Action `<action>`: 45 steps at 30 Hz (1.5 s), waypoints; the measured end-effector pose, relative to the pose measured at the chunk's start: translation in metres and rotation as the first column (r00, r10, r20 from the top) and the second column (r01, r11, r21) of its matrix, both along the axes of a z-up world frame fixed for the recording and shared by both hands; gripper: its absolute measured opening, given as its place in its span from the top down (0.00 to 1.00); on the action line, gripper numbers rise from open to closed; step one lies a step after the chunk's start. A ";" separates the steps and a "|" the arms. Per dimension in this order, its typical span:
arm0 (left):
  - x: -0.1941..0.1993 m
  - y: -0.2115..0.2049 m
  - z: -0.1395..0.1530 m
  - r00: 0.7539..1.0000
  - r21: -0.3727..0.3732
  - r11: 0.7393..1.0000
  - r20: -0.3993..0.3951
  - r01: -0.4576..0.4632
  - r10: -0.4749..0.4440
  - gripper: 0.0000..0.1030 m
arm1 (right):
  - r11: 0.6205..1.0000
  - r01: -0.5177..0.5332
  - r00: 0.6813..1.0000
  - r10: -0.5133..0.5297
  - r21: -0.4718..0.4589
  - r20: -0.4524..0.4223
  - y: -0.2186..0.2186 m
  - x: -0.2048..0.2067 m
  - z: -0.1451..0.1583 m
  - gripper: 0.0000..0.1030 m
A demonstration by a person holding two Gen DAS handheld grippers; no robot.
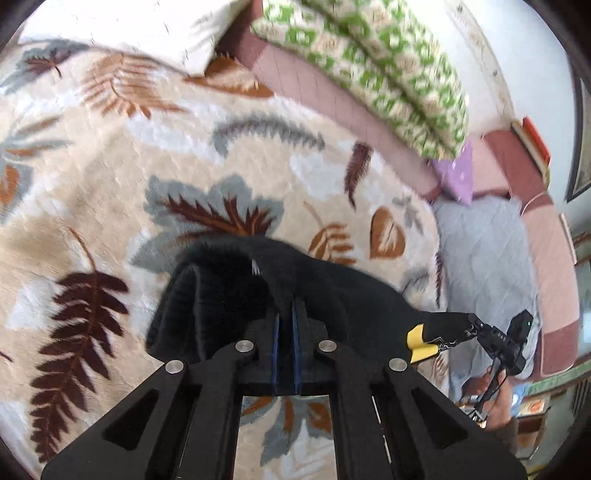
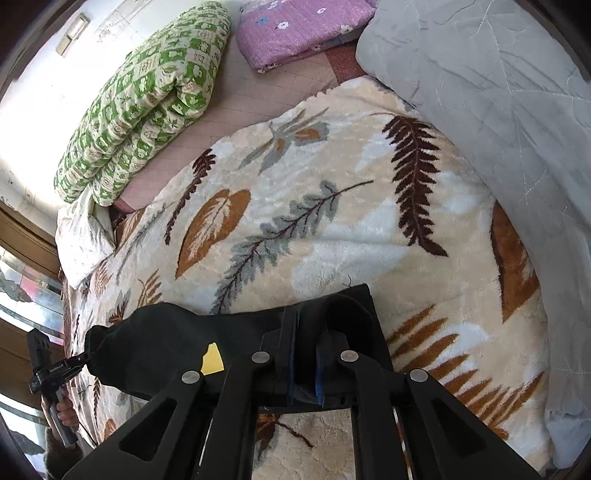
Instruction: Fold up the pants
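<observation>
Ahead of both claws: open stretch of cream leaf-patterned fleece blanket (image 2: 332,221). Far edge blocked by rolled green-checked quilt (image 2: 147,103); folded pink floral cloth (image 2: 295,29) and grey quilted cover (image 2: 498,110) right.

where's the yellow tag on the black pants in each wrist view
Left wrist view: the yellow tag sits lower right, on the black pants, beside the right gripper.
Right wrist view: the yellow tag is lower left of centre, on the pants just left of the gripper's linkage.
Shared landmark: the green patterned quilt.
</observation>
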State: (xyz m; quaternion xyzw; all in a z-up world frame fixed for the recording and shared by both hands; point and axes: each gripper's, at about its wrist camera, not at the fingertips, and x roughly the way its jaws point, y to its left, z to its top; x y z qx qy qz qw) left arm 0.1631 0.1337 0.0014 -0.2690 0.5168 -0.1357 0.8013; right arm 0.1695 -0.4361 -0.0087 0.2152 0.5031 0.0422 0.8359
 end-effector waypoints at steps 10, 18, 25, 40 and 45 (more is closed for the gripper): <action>-0.006 0.003 -0.035 0.992 0.172 0.982 -0.105 0.082 -0.064 0.97 | 0.998 0.028 0.997 -0.031 0.053 0.068 -0.019 -0.010 -0.007 0.94; -0.009 0.001 -0.040 0.986 0.219 0.967 -0.137 0.126 -0.097 0.96 | 0.997 0.077 0.996 -0.076 0.027 -0.039 -0.034 -0.032 -0.066 0.85; -0.021 0.006 -0.024 0.987 0.120 0.983 -0.096 0.138 -0.127 0.94 | 0.969 0.134 0.986 -0.152 0.206 0.073 -0.036 -0.075 -0.031 0.68; -0.061 0.016 -0.010 0.985 0.099 0.983 -0.089 0.156 -0.147 0.80 | 0.956 0.221 0.973 -0.229 0.192 0.022 -0.024 -0.096 -0.023 0.57; -0.060 0.002 -0.018 0.983 0.030 0.988 -0.108 0.153 -0.149 0.80 | 0.942 0.238 0.971 -0.239 0.236 -0.027 -0.017 -0.098 -0.042 0.57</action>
